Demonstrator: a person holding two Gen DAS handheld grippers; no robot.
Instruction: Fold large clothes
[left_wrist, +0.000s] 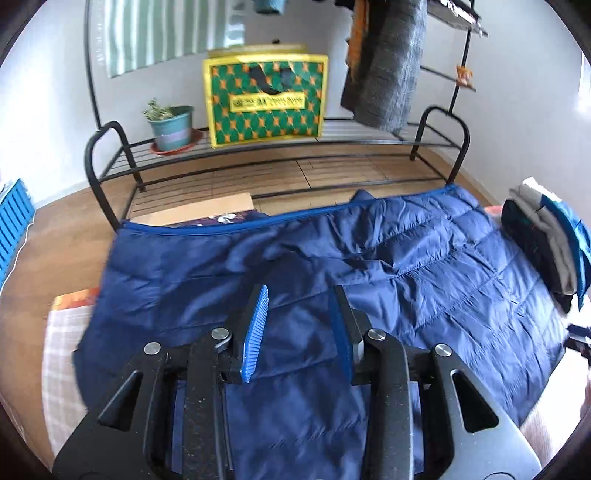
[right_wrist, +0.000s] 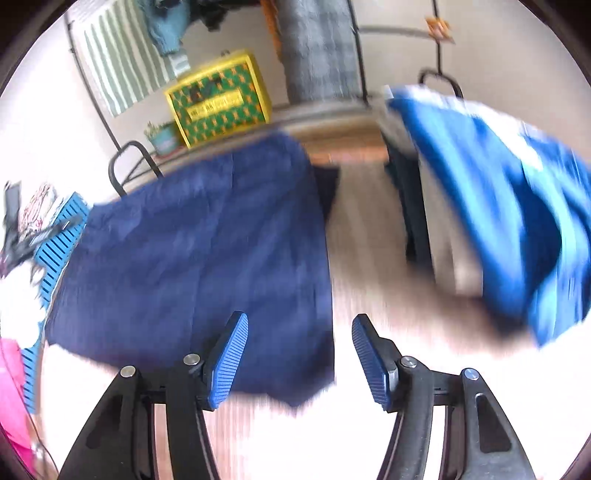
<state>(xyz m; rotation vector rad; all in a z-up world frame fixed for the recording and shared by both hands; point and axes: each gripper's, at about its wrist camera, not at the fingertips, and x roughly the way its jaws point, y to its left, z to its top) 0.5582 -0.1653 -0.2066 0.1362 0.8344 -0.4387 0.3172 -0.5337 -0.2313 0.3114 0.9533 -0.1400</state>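
Observation:
A navy quilted down garment (left_wrist: 332, 266) lies spread flat on the work surface. My left gripper (left_wrist: 299, 295) is open just above its near middle, with nothing between the blue pads. In the right wrist view, which is motion-blurred, the same navy garment (right_wrist: 199, 251) lies to the left. My right gripper (right_wrist: 299, 325) is open and empty over the garment's right edge and the pale surface beside it.
A stack of folded clothes (left_wrist: 546, 236) lies at the right and shows in the right wrist view (right_wrist: 491, 206). A black metal rack (left_wrist: 280, 155) holds a green-yellow bag (left_wrist: 266, 99) and a potted plant (left_wrist: 171, 125). A blue crate (left_wrist: 13, 225) stands left.

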